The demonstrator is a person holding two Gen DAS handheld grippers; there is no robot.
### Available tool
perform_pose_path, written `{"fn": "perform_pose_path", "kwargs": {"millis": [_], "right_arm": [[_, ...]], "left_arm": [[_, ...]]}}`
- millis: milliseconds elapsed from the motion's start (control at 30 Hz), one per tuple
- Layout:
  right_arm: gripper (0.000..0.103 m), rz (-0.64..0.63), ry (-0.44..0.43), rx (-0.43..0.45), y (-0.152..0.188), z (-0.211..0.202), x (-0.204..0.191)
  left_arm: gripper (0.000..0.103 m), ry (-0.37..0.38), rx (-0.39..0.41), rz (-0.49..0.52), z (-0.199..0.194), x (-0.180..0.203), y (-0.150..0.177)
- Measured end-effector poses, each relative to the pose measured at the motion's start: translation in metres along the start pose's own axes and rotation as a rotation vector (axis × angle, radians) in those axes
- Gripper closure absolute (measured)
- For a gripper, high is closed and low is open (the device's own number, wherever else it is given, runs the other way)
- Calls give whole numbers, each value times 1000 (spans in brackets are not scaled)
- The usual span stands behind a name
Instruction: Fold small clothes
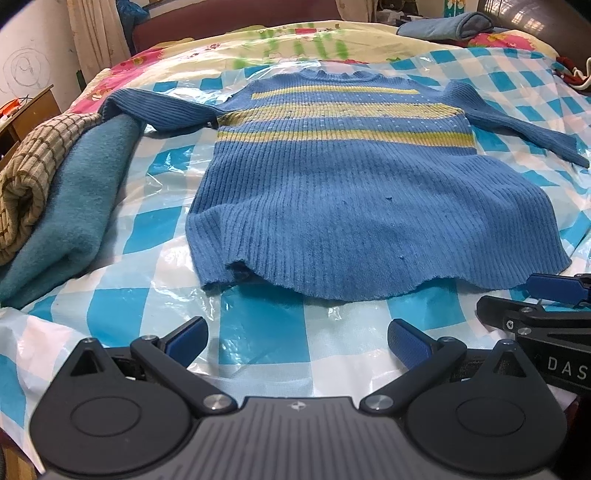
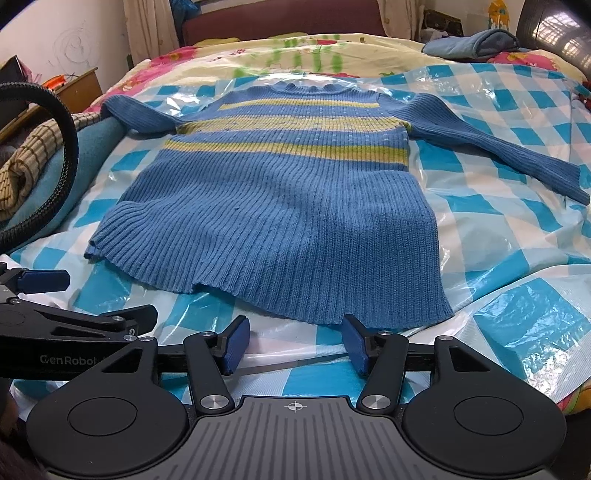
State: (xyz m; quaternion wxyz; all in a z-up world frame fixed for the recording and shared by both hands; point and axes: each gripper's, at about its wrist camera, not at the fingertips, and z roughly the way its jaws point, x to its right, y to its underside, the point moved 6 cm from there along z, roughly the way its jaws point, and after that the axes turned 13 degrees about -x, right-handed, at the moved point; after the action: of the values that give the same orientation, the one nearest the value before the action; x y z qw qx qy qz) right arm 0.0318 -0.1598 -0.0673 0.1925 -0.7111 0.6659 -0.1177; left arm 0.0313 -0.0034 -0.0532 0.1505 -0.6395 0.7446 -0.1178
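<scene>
A small blue ribbed sweater (image 1: 351, 206) with yellow stripes lies flat, front up, on a blue-and-white checked plastic sheet (image 1: 258, 332); both sleeves are spread out. It also shows in the right wrist view (image 2: 288, 214). My left gripper (image 1: 297, 338) is open and empty, just short of the sweater's hem. My right gripper (image 2: 295, 345) is open and empty, its right pad (image 2: 352, 341) at the hem's edge. The right gripper also shows at the right edge of the left wrist view (image 1: 546, 295), and the left gripper at the left edge of the right wrist view (image 2: 44, 280).
Folded teal cloth (image 1: 66, 206) with a checked beige cloth (image 1: 33, 173) on it lies left of the sweater. A folded blue-grey garment (image 1: 450, 26) lies at the far right of the bed. A black hose (image 2: 66, 155) curves at the left. A floral bedsheet (image 1: 295, 40) lies beyond.
</scene>
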Motion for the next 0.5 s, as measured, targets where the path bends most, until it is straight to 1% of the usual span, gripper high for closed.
{"fn": "perform_pose_path", "kwargs": {"millis": [500], "right_arm": [[47,-10,13,-9,0,3,-3]], "left_arm": [[0,7,-8,1,-1,1,0]]}}
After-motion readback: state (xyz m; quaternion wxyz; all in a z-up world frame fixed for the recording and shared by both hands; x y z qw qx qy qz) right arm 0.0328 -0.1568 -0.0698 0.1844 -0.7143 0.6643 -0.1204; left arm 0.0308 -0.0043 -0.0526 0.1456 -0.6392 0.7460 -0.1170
